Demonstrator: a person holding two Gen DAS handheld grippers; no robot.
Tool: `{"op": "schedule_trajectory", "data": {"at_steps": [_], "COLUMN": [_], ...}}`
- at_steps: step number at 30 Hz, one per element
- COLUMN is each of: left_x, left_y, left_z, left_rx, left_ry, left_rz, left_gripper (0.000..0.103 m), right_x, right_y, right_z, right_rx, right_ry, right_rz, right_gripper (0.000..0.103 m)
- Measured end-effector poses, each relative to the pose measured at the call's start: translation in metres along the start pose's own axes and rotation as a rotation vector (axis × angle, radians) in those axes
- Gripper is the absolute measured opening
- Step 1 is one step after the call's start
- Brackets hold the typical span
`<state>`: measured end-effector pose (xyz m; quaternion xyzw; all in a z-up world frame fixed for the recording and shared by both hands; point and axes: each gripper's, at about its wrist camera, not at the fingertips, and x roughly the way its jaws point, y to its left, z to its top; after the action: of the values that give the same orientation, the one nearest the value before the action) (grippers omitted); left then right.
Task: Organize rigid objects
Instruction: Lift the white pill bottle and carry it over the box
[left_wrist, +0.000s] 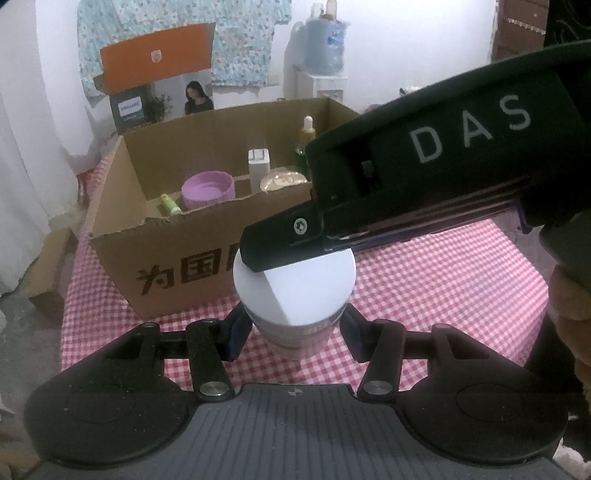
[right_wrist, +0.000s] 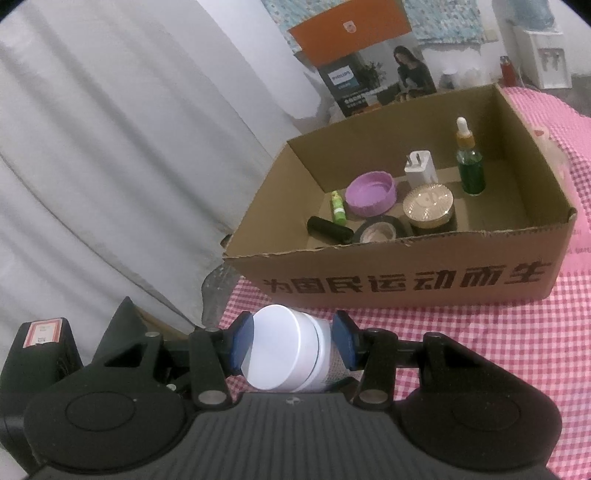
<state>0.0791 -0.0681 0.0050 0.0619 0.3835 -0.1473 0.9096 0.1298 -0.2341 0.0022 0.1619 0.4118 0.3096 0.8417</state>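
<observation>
White-capped jar (left_wrist: 295, 295) held over checked tablecloth (left_wrist: 424, 280), in front of cardboard box (right_wrist: 406, 280) — left gripper (left_wrist: 295, 325) pinching body, right gripper (right_wrist: 295, 347) clamping cap. Likely handover or cap twist: keep jar upright, one grip firm before other lets go — then lower into bare box floor beside dropper bottle (right_wrist: 470, 162).

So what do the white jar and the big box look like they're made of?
White jar: looks like smooth, matte plastic, with an evenly lit lid and a clean seam under it; the label is unreadable. Box: plain brown cardboard with a ragged torn top edge and printed black characters.
</observation>
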Motion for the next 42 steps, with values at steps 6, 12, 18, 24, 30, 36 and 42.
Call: {"op": "schedule_trajectory", "data": {"at_steps": [6,12,18,24,30,36,42], "left_x": [-0.015,-0.038,-0.064,-0.066,-0.030,0.031,0.097], "left_y": [-0.004,-0.007,-0.010,-0.008,-0.003,-0.003,-0.009], "left_z": [0.001,0.010,0.042,0.087,0.129,0.147,0.149], "left_rx": [0.007,0.022,0.071,0.094,0.068,0.023,0.018], "left_ry": [-0.036,-0.096,-0.190,-0.222,-0.158,-0.041,0.099], "left_rz": [0.014,0.023,0.014,-0.047,-0.163,-0.230,-0.229], "left_gripper": [0.052,0.052,0.052,0.052,0.052,0.052,0.052], "right_x": [-0.013,-0.034,-0.066,-0.085,-0.083,-0.058,-0.020], "right_y": [0.010,0.024,0.048,0.055,0.030,-0.017,-0.076], "right_z": [-0.002,0.002,0.026,0.063,0.104,0.131,0.133], "right_rx": [-0.026,-0.061,-0.141,-0.186,-0.153,-0.086,0.019], "right_ry": [-0.029,-0.079,-0.171,-0.241,-0.238,-0.183,-0.093], "right_rz": [0.009,0.029,0.051,0.032,0.002,-0.035,-0.047], "right_gripper": [0.050,0.050,0.049,0.049,0.048,0.048,0.047]}}
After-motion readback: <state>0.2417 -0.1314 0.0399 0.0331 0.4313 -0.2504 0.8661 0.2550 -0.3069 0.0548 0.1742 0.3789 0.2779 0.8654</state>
